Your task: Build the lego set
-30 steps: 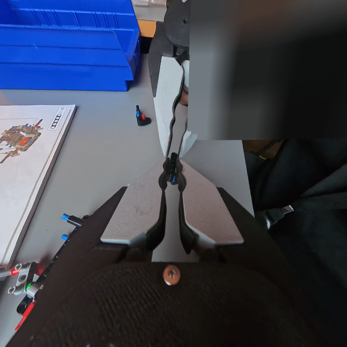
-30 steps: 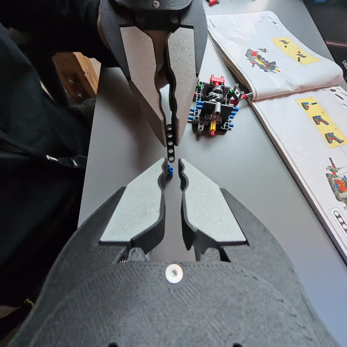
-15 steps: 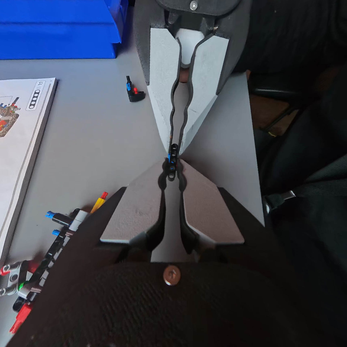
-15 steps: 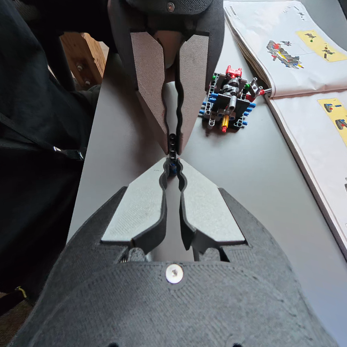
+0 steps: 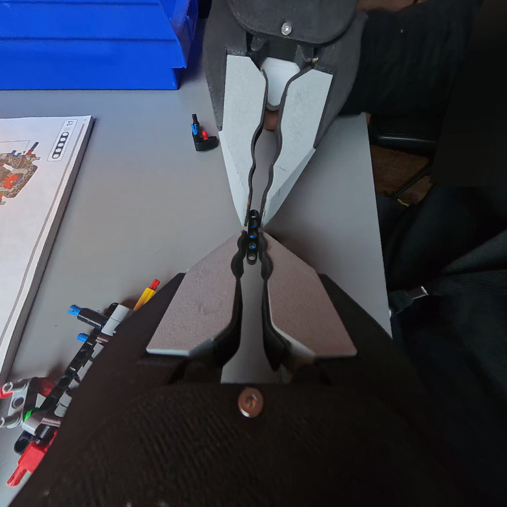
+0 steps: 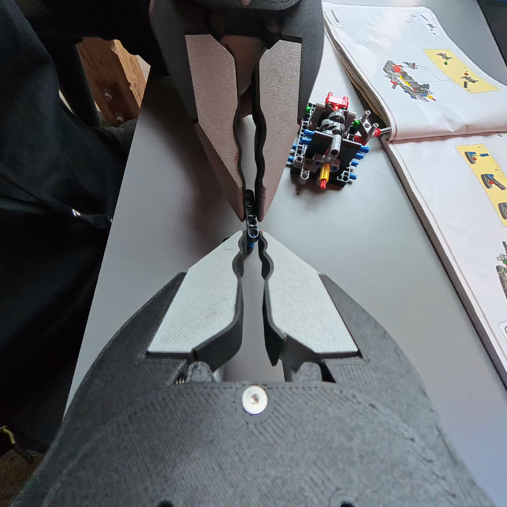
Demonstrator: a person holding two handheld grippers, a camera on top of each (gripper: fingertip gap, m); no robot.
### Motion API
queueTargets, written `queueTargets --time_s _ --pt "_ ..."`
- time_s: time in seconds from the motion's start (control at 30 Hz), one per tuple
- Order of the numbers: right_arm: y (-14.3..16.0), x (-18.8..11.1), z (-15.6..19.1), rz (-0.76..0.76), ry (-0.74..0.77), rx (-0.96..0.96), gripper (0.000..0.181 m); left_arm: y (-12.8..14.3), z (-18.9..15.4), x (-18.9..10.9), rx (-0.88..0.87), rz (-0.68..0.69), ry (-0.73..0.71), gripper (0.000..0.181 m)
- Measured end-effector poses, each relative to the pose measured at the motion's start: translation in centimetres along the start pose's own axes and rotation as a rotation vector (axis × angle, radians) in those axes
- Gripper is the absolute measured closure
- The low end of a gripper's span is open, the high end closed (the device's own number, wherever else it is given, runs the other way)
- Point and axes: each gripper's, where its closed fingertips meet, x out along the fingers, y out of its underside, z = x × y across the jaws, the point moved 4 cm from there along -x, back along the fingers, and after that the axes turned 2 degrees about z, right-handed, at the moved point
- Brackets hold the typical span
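Note:
My left gripper (image 5: 252, 236) is shut on a thin black beam (image 5: 252, 248) with a row of holes. It also shows in the right wrist view (image 6: 251, 219), coming down from the top with the beam (image 6: 251, 211) sticking out of its tips. My right gripper (image 6: 251, 236) is shut on a small blue pin (image 6: 250, 242). It meets the left gripper tip to tip, and the pin sits at the beam's end. In the left wrist view blue shows in one hole of the beam. The right gripper (image 5: 253, 219) points down from the top there.
A partly built model (image 6: 326, 142) stands on the grey table (image 6: 343, 260) beside an open instruction booklet (image 6: 439, 115). In the left wrist view, a small black angle piece (image 5: 204, 137) lies ahead and blue bins (image 5: 90, 44) stand far left. The table edge is close, with a person's dark clothing beyond. My two grippers' fingertips are within a few centimetres of each other.
The two grippers have closed the gap between them. The blue pin, a short way off the beam's end a second ago, now sits at it. Both grips stayed shut.

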Motion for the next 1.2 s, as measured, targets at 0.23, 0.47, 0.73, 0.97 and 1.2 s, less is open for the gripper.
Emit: queueTargets --time_s 0.23,0.47,0.73,0.97,1.2 --pt "0.2 0.1 0.2 -0.003 -0.020 -0.003 0.177 0.1 -0.3 0.1 0.002 0.015 -0.027 0.177" --pt "0.9 0.3 0.0 0.009 -0.055 0.074 0.168 0.3 -0.2 -0.1 -0.018 0.010 -0.021 0.177" --pt "1.1 1.0 0.2 0.057 -0.055 0.053 0.179 0.5 -0.1 0.0 -0.021 0.028 -0.015 0.177" --pt "1.0 1.3 0.2 0.066 -0.042 0.037 0.177 0.6 -0.2 0.1 -0.016 0.035 -0.008 0.177" --pt "0.9 1.0 0.1 0.046 -0.034 0.033 0.172 0.6 -0.2 0.0 -0.013 0.036 -0.009 0.177"
